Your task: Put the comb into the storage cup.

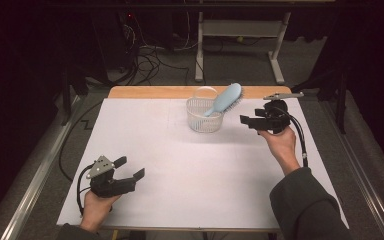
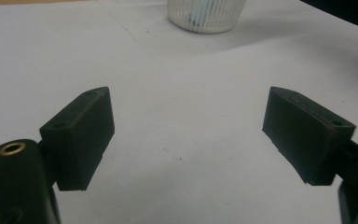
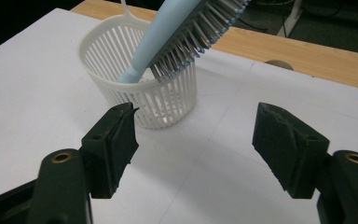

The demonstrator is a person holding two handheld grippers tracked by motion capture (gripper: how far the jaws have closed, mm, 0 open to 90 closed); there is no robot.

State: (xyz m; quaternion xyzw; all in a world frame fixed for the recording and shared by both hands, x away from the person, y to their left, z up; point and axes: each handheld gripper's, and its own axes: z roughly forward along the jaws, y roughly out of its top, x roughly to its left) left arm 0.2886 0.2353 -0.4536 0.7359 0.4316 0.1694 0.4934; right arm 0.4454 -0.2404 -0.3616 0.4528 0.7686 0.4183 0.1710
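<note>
Right claw (image 1: pixel 246 121): held released, jaws spread wide with nothing between them; raised over the far right part of the surface and pointed left toward the basket.
Right claw, own view (image 3: pixel 193 140): the basket is seen just beyond the gap between the jaws, apart from both.
Left claw (image 1: pixel 130 168): held released, jaws wide apart and empty; kept low at the near left of the surface, well apart from the basket.
Left claw, own view (image 2: pixel 189 135): bare white surface is seen between the jaws, with the basket (image 2: pixel 206 15) far ahead at the top edge.
Basket (image 1: pixel 204 115): white, slatted, round; stood upright on the far middle of the surface, near the wooden edge.
Brush (image 1: pixel 224 99): light blue hairbrush; its handle is set down inside the basket, its head is leaned out over the rim up and to the right, bristles turned downward.
Surface (image 1: pixel 195 175): covered by a white sheet, with a wooden strip left showing at the far side.
</note>
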